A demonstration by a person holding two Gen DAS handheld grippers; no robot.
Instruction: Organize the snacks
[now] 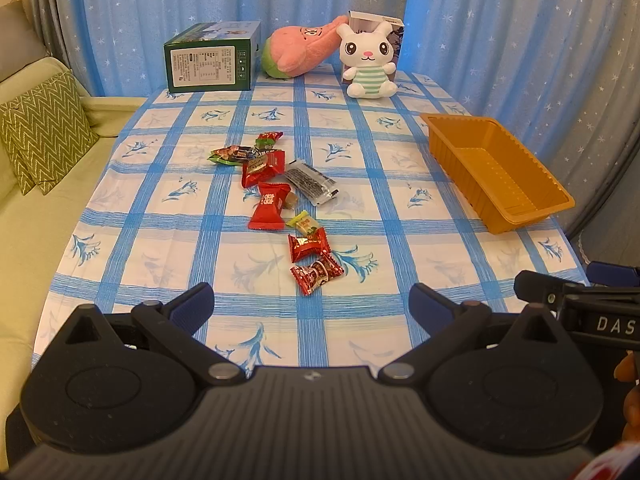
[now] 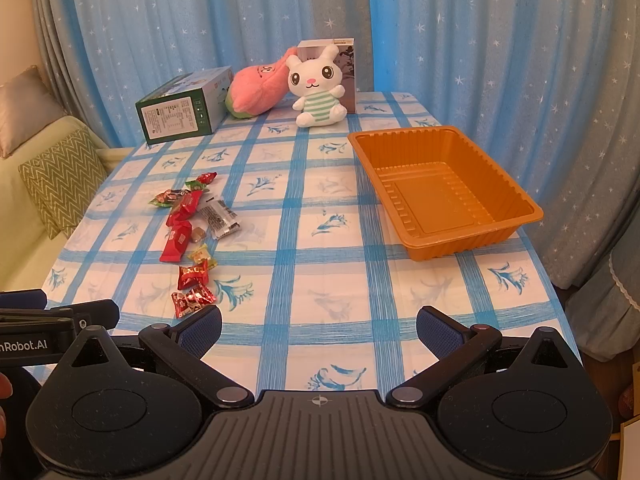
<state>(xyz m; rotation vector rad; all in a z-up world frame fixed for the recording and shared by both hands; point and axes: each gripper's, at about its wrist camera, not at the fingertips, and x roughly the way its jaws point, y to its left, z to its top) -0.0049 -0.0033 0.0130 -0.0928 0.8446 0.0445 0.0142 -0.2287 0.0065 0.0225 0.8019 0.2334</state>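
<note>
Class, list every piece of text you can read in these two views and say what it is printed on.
"DAS": white letters, cut off at the frame edge, on the right gripper.
"nRobot.AI": cut off too, on the left gripper.
Green box label: too small to read.
Snack wrappers: print blurred, unreadable.

Left hand-held gripper (image 1: 312, 300): jaws spread wide, nothing between the blue pads (image 1: 192, 306), hovering over the near edge of the bench. Right hand-held gripper (image 2: 319, 326): same state, jaws wide apart and empty, level with the left one at the near edge. Both side by side, pointing toward the far edge.
</note>
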